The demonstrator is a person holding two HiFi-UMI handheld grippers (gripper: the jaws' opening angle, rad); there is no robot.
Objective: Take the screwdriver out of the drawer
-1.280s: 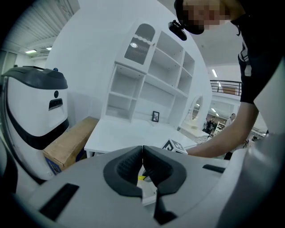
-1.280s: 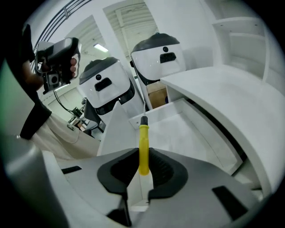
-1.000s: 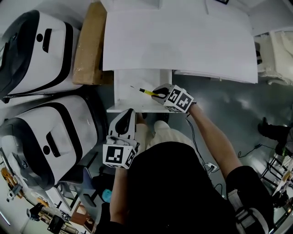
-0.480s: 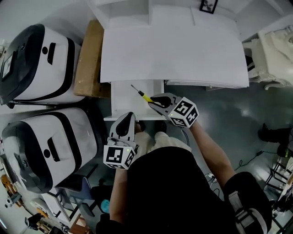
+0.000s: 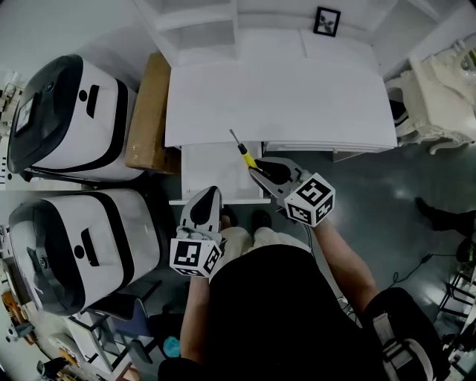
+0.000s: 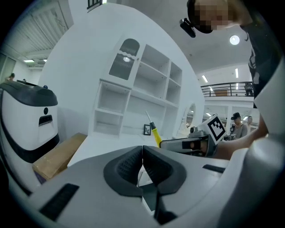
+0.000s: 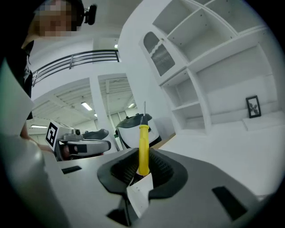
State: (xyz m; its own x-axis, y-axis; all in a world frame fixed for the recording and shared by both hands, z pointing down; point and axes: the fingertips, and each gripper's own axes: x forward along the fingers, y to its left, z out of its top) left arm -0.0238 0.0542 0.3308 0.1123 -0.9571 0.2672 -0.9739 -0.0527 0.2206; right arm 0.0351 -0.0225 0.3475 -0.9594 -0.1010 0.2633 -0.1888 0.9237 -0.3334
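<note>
The right gripper (image 5: 262, 171) has the screwdriver (image 5: 244, 152)! Its jaws are pinching the yellow handle low down, and the black collar and thin metal shaft poke out past the tips. In the right gripper view the handle stands straight up between the ribbed pads, with a white paper tag (image 7: 140, 196) showing just below them.

From the head view, the tool is clear of the drawer (image 5: 212, 167) and held in the air. The shaft slants far and left, and its tip sits over the near edge of the white desk (image 5: 297, 97). The drawer stands pulled out toward the person from under that edge, white inside.

Now to the left gripper (image 5: 210, 195). It is at the drawer's near front, towards the left corner, jaws pressed together with nothing between them. Whether it actually touches the drawer front, I can't tell. The two grippers are near each other, the right one just to the right and a little farther out. The left gripper view catches it side-on, with the screwdriver sticking up from its tip.

Around them, a brown cardboard box (image 5: 149, 111) lies against the desk's left side. Left of that are two big white-and-black machines (image 5: 67, 119), one far and one near. At the far end of the desk stands a white shelf unit (image 6: 133, 102), with a small framed picture (image 5: 326, 21) on the desk by it. The person's black top fills the near part of the head view.
</note>
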